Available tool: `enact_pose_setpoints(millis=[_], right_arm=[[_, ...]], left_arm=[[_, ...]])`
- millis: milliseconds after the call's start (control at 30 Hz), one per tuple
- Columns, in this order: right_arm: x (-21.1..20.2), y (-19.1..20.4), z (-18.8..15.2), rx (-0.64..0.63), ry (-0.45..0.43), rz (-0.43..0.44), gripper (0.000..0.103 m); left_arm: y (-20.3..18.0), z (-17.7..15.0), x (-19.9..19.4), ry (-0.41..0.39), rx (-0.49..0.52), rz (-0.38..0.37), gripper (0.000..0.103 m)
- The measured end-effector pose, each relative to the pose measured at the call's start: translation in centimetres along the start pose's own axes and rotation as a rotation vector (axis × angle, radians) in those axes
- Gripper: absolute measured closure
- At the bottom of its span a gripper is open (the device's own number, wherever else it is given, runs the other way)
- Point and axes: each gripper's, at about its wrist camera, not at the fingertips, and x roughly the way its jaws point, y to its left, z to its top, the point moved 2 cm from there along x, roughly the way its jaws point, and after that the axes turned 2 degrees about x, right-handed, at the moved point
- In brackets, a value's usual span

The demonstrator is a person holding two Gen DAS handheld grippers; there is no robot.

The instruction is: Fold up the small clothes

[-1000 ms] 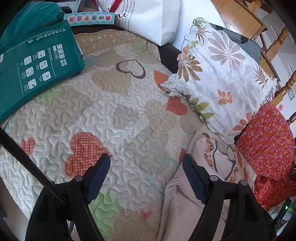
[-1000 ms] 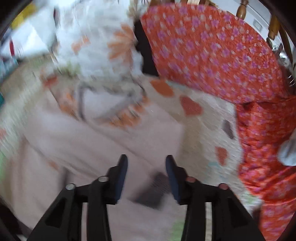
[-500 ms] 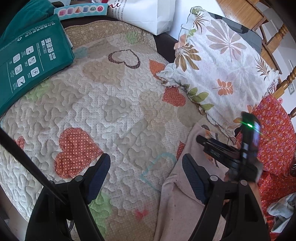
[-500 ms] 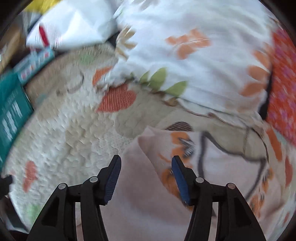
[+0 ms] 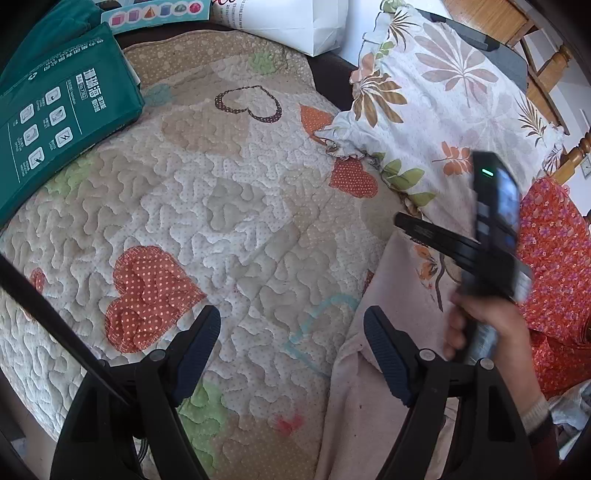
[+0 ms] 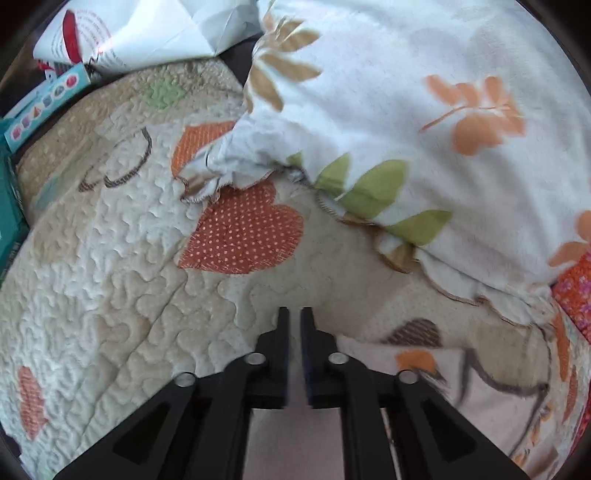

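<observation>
A small pale pink garment [image 5: 380, 369] with an orange and brown print lies on the quilted heart-pattern cover [image 5: 221, 206] at the right. My left gripper [image 5: 291, 339] is open, its right finger over the garment's left edge. In the left wrist view my right gripper [image 5: 400, 221] reaches over the garment's far corner, held by a hand. In the right wrist view the right gripper [image 6: 292, 314] has its jaws nearly together at the garment's [image 6: 461, 387] far edge; whether cloth is pinched between them is hidden.
A leaf-print pillow [image 5: 443, 110] leans at the back right, with an orange floral cushion [image 5: 550, 258] beside it. A green package [image 5: 48, 125], a white bag [image 5: 295, 22] and a box with shapes [image 5: 155, 14] lie at the back left.
My right gripper has swung left to the garment's far corner and closed its jaws from open. The left gripper has barely moved.
</observation>
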Motion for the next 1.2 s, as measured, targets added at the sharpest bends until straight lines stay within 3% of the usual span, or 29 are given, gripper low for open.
enact_pose_setpoints(millis=[67, 167, 267, 467, 567, 700, 800, 900, 1067, 1200], right_arm=[[-3.7, -2.0, -1.7, 0.021, -0.033, -0.014, 0.055], [-8.3, -5.8, -5.3, 0.066, -0.027, -0.024, 0.055], [-12.7, -11.1, -10.2, 0.142, -0.017, -0.101, 0.053], [-21.1, -23.3, -24.2, 0.411, 0.032, -0.282, 0.051], [-24.0, -26.1, -31.7, 0.504, 0.057, -0.314, 0.047], [-24.7, -26.9, -39.9, 0.683, 0.066, -0.261, 0.047], [-23.8, -26.3, -43.9, 0.839, 0.027, -0.153, 0.047], [-22.8, -24.8, -46.0, 0.903, -0.006, -0.091, 0.046], [-23.1, -22.3, -46.9, 0.855, -0.082, -0.094, 0.038], [-23.4, -21.7, -47.4, 0.841, -0.117, -0.049, 0.037]], left_arm=[[-0.1, -0.1, -0.2, -0.005, 0.013, 0.001, 0.024], [-0.2, -0.5, -0.6, -0.008, 0.024, -0.008, 0.024], [-0.5, -1.1, -0.7, -0.003, 0.037, -0.020, 0.024], [-2.0, -4.2, -0.3, 0.039, 0.146, -0.024, 0.024], [-3.1, -6.4, 0.0, 0.085, 0.208, -0.044, 0.024], [-5.5, -10.2, -0.3, 0.144, 0.327, -0.095, 0.024], [-6.9, -12.9, -0.8, 0.151, 0.400, -0.126, 0.024], [-7.1, -15.2, -0.9, 0.147, 0.433, -0.108, 0.024], [-5.1, -17.4, -0.8, 0.174, 0.364, -0.118, 0.028], [-2.3, -18.7, -0.9, 0.213, 0.219, -0.175, 0.033]])
